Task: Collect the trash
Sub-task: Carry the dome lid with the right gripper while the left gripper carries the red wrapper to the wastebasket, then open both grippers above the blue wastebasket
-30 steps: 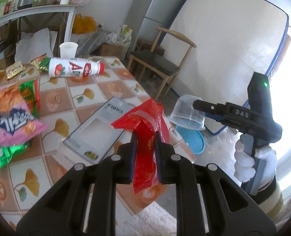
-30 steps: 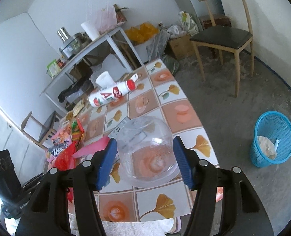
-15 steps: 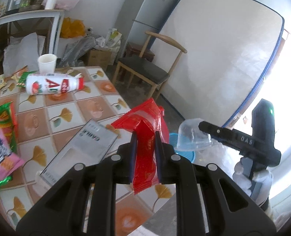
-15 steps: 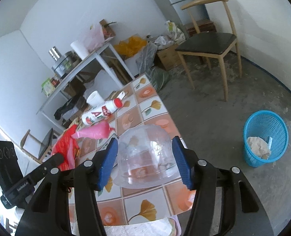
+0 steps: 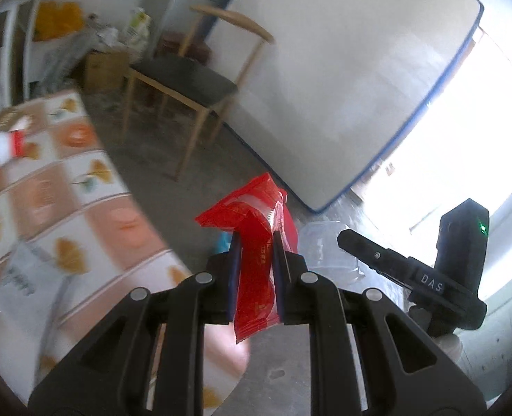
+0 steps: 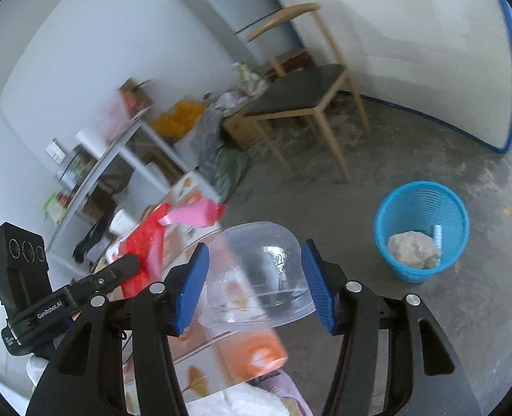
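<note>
Fingers on our left gripper are nearly together, pinching a red wrapper that sticks up between the pads. Our right gripper sits much wider, pads clamped on a clear plastic cup lying sideways, past the table edge, with the blue wastebasket on the floor to the right.
</note>
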### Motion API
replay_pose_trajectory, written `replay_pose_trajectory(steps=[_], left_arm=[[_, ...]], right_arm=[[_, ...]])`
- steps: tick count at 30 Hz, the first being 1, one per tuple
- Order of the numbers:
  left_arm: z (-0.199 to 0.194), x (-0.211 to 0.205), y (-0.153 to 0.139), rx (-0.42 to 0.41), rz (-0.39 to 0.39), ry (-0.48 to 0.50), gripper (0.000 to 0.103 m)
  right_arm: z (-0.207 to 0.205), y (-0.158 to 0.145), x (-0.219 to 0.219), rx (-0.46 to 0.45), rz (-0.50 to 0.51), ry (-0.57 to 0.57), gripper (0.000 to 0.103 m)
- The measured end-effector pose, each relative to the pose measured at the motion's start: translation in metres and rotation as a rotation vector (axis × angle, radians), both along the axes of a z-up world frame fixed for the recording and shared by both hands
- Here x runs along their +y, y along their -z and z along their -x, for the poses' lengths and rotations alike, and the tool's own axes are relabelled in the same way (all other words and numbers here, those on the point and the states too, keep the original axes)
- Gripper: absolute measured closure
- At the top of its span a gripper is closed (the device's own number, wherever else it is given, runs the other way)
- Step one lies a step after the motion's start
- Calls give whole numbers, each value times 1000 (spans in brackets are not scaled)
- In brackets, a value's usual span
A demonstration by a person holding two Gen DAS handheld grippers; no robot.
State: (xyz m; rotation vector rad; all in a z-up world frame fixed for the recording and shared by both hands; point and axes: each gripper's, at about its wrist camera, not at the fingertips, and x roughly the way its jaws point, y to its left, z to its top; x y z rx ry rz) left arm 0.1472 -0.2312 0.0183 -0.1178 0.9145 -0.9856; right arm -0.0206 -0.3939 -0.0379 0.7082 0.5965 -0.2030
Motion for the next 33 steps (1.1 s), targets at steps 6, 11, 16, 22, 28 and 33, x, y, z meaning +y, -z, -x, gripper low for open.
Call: replay_pose_trajectory(steps=[6, 11, 16, 22, 28, 33], left_arm=[[-13, -96, 28, 74, -46, 104, 88], [-23, -175, 57, 104, -103, 153, 87], [-36, -257, 100, 139, -164, 200, 59], [-37, -298, 132, 132, -282, 204, 33], [-37, -271, 101, 85, -215, 197, 30], [-29, -240, 62, 25, -152, 181, 30]], right_arm=[[12, 24, -63, 16, -47, 127, 50], [12, 57, -118, 42, -103, 239, 50], [5, 97, -172, 124, -112, 383, 50], [-1, 135, -204, 192, -147, 403, 48], [17, 146, -202, 195, -127, 399, 48], [53, 145, -188, 178, -106, 393, 48]])
